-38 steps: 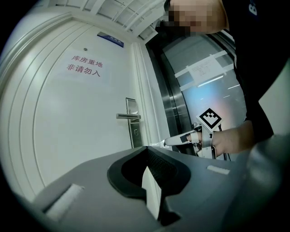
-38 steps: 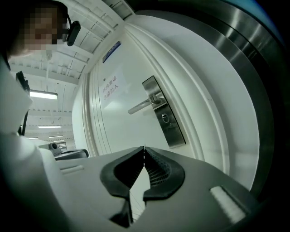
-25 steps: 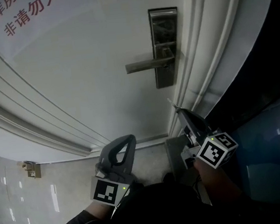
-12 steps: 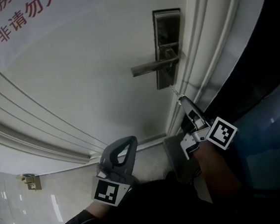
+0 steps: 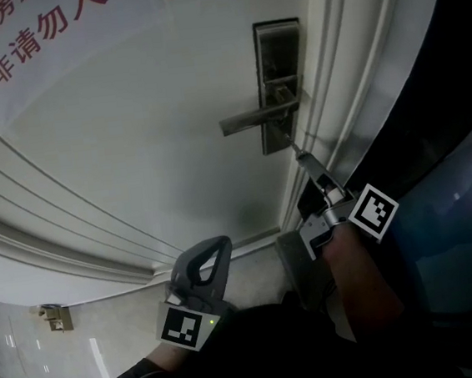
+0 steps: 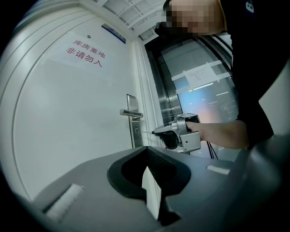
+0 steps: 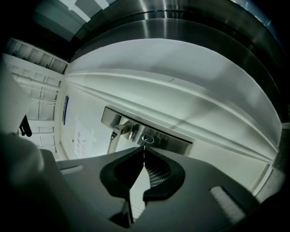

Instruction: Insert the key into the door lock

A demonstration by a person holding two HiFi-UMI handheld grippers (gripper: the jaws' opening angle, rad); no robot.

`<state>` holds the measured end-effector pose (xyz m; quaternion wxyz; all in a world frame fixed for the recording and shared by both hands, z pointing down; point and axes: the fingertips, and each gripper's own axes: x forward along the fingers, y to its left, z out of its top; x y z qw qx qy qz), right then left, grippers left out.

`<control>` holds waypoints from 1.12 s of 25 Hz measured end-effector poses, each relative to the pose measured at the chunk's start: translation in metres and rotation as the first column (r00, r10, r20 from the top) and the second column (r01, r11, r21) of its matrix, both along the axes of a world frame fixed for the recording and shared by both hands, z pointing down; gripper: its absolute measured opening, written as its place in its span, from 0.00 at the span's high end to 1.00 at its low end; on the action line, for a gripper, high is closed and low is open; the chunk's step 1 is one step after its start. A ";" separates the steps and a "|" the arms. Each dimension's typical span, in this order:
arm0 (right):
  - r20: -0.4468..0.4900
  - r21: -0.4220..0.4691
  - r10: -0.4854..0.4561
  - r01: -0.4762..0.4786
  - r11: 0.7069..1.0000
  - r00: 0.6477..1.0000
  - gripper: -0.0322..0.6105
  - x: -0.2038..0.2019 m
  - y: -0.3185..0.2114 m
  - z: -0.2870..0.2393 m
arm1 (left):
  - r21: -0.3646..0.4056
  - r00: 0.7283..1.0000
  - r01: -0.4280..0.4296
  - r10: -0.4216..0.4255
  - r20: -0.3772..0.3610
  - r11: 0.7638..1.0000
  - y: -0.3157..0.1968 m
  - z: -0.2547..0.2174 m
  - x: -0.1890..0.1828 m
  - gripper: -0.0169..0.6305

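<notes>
Cannot tell whether the key [image 7: 144, 148] has its tip inside the keyhole [image 7: 147, 138] or only at its mouth: too thin and small in every view. Cannot see the key's head, buried between the closed pads of the right gripper [image 7: 143, 152]. Cannot read the whole notice [image 5: 35, 33] in red characters, cut by the head view's top and left edges. Cannot identify the small fitting [image 5: 55, 316] low by the floor. Cannot read the blue plate [image 6: 113, 33], too small in the left gripper view
</notes>
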<state>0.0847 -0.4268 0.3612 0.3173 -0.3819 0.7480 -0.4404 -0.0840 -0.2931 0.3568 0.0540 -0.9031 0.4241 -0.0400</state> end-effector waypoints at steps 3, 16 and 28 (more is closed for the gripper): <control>0.064 -0.027 0.007 -0.005 1.000 0.998 0.94 0.000 -0.004 0.000 | 0.000 1.000 -0.003 0.003 -0.001 1.000 0.000 0.000 0.001 0.94; 0.242 -0.070 0.016 0.001 0.998 0.970 0.94 -0.005 -0.016 -0.008 | -0.017 1.000 0.004 -0.004 0.006 1.000 0.001 0.005 0.001 0.94; 0.231 -0.088 0.038 -0.018 0.996 0.972 0.94 -0.005 -0.027 -0.010 | 0.008 1.000 0.029 -0.029 0.010 1.000 -0.001 -0.006 -0.008 0.94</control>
